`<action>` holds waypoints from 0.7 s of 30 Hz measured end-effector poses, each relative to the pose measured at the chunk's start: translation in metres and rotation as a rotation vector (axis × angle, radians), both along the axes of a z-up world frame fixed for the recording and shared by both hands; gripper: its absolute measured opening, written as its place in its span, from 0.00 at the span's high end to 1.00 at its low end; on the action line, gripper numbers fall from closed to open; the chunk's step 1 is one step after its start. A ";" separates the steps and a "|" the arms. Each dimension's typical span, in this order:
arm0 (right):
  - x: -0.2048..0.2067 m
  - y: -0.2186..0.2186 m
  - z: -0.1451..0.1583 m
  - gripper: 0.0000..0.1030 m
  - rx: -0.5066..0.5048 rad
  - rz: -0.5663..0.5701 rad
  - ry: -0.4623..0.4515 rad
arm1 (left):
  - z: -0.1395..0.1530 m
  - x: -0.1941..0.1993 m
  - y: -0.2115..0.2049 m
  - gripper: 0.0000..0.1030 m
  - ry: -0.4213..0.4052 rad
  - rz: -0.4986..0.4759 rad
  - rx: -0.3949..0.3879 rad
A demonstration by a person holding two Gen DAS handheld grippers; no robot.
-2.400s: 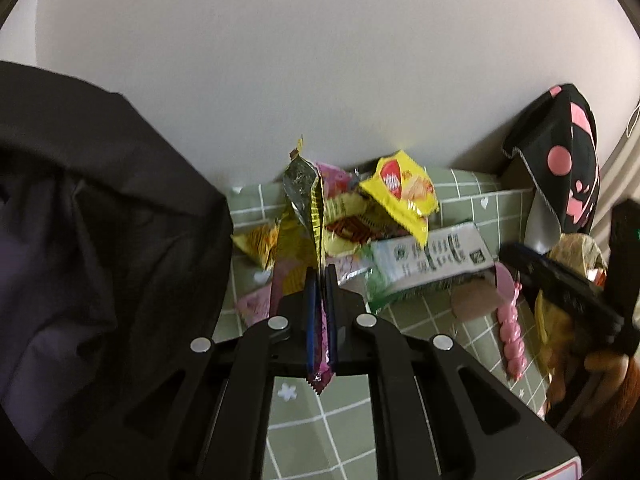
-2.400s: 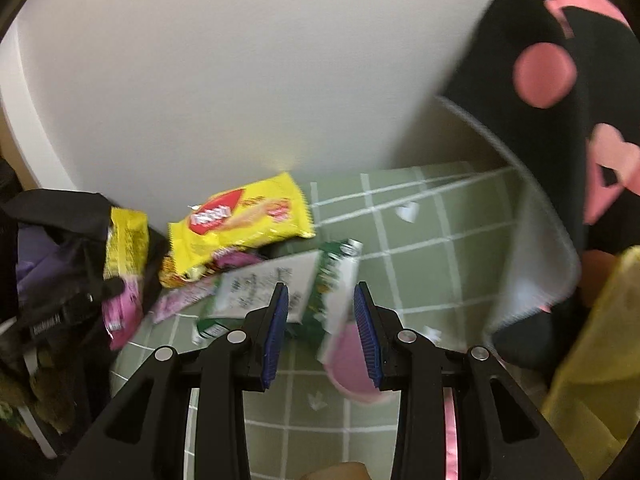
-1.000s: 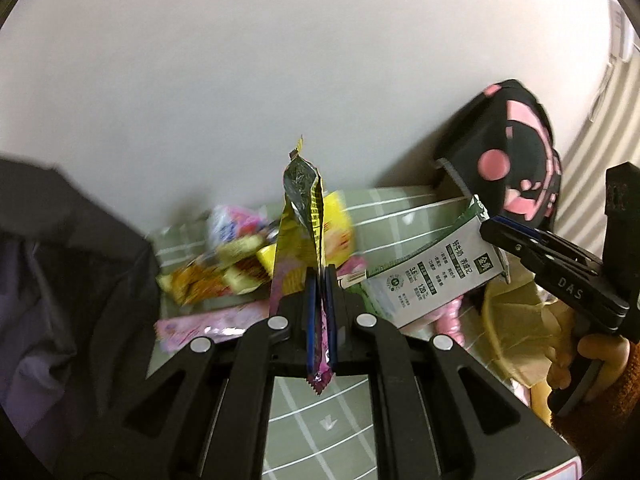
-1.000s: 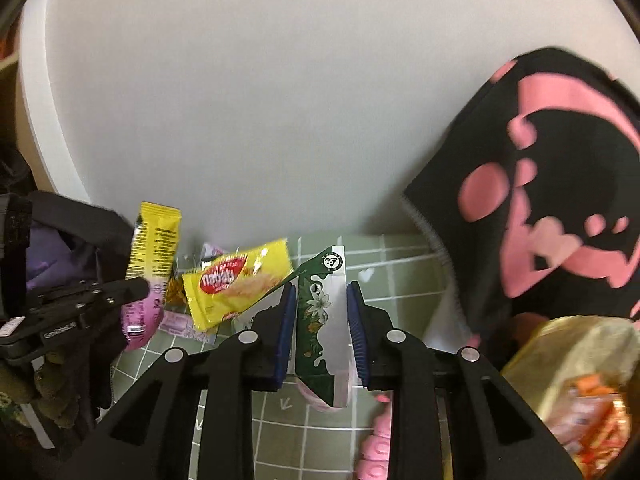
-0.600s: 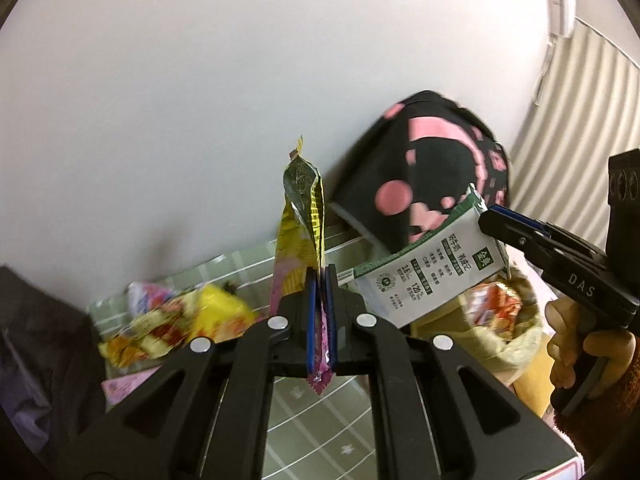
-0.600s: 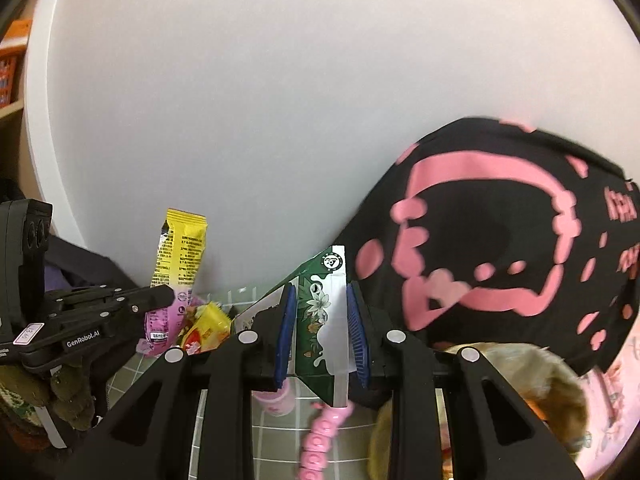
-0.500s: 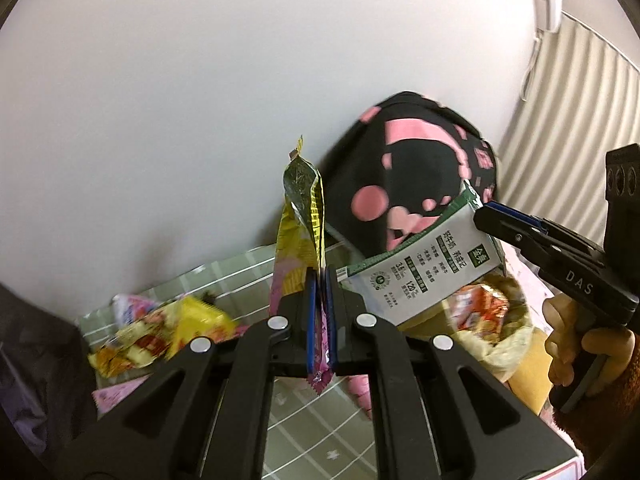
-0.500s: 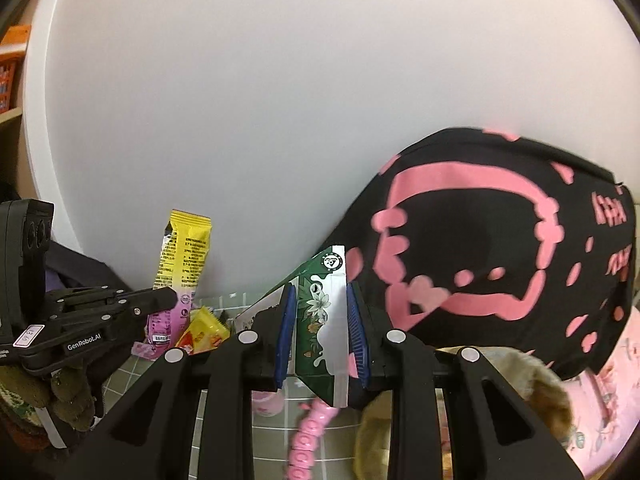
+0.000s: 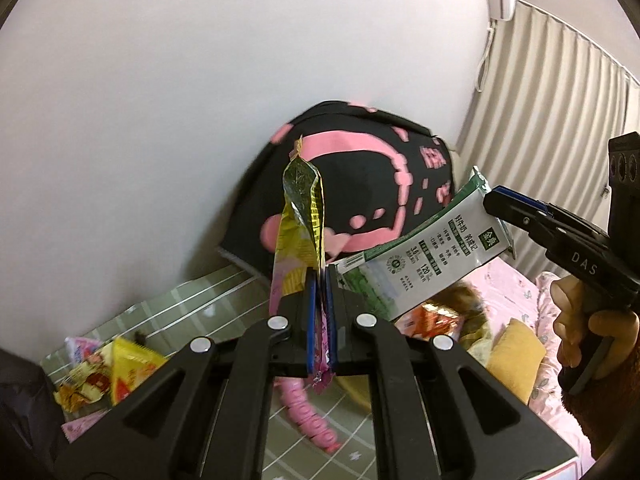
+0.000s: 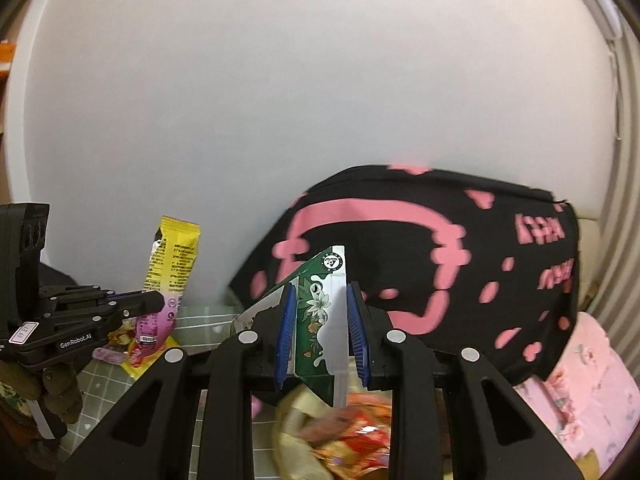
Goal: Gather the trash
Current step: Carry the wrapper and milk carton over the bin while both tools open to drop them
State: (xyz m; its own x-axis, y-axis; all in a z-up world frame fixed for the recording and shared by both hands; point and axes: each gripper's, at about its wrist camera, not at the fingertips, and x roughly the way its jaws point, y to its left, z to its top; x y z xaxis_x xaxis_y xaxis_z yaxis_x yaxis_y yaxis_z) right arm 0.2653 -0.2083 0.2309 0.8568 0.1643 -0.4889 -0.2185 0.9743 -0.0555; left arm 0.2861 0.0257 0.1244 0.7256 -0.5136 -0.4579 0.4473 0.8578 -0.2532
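The yellow-and-pink snack wrapper [image 9: 301,236] sits at the centre of the left wrist view, pinched near its lower end by the left claw [image 9: 319,300], whose blue pads are pressed together on it. Its long axis runs nearly straight up the frame, torn silver mouth at the top and crimped pink tail hanging just below the pads. The green-and-white milk carton [image 10: 320,320] is clamped between the pads of the right claw [image 10: 321,330]; in the left wrist view it slants from lower left to upper right, its long axis pointing toward the curtain [image 9: 560,128] at the right edge.

Compared with a second ago, both pieces have been lifted off the green checked surface [image 9: 192,304], and both views have swung away from the litter pile toward the black-and-pink bag [image 9: 360,184] and the pink bedding [image 10: 580,384] at the lower right. The remaining wrappers [image 9: 108,372] now lie in the lower left corner of the left wrist view, well apart from the claws. Directly below the carton in the right wrist view is a pale bag already holding crumpled packets [image 10: 344,436]. This looks like the carry stage, with the drop into that bag likely next.
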 end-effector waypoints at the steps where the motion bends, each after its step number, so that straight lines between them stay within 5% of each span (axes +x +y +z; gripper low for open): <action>1: -0.003 -0.007 0.003 0.75 -0.002 -0.014 -0.007 | 0.001 0.001 -0.006 0.96 -0.002 -0.011 -0.002; 11: -0.040 -0.096 0.015 0.75 -0.061 -0.207 -0.032 | -0.001 -0.002 -0.099 0.96 0.023 -0.188 -0.037; 21: -0.067 -0.174 0.011 0.75 -0.049 -0.343 -0.018 | -0.051 0.021 -0.167 0.96 0.178 -0.264 -0.012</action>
